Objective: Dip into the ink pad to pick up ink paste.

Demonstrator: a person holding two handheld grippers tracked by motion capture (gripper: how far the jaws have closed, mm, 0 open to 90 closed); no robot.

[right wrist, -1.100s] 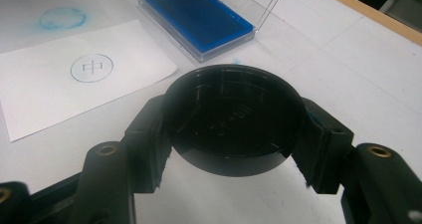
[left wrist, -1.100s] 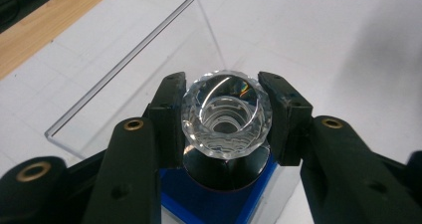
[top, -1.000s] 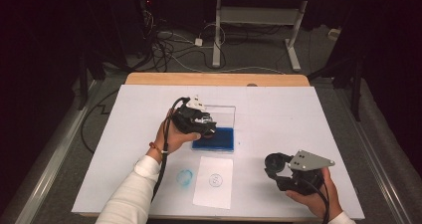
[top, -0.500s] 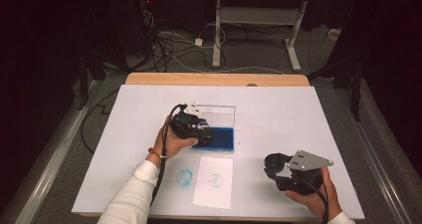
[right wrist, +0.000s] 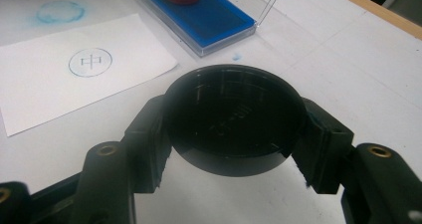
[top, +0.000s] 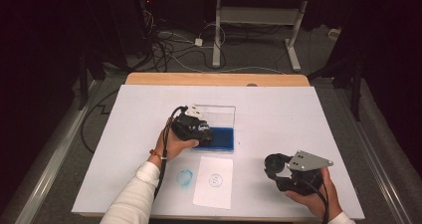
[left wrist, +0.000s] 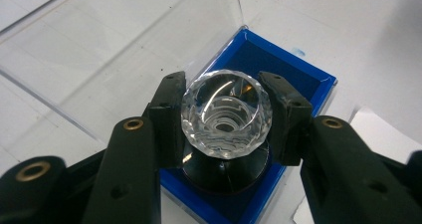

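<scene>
Stamp (left wrist: 226, 119), faceted clear-crystal handle on black round base, stands upright w/ long axis vertical, handle end up, base down on the blue pad of the ink-pad case (top: 221, 138). Nearest: right gripper (top: 279, 168), fingers clenched on round black cap (right wrist: 234, 122), hollow side toward its cam. Next, paper sheet (top: 214, 181) w/ blue circular print. Mid-worktop (top: 298, 114): left gripper (left wrist: 226, 122), fingers clamped either side of crystal handle. Case's clear lid (top: 214, 115) stands open behind.

The stamp (left wrist: 226, 115) has a clear faceted crystal top over a black base. The ink pad (top: 221, 139) is deep blue under a clear lid (top: 215, 115). The cap (right wrist: 234, 119) is glossy black. The white paper (top: 214, 181) bears a blue ringed mark (top: 215, 180); a blue smudge (top: 184, 177) stains the white table (top: 278, 109).
</scene>
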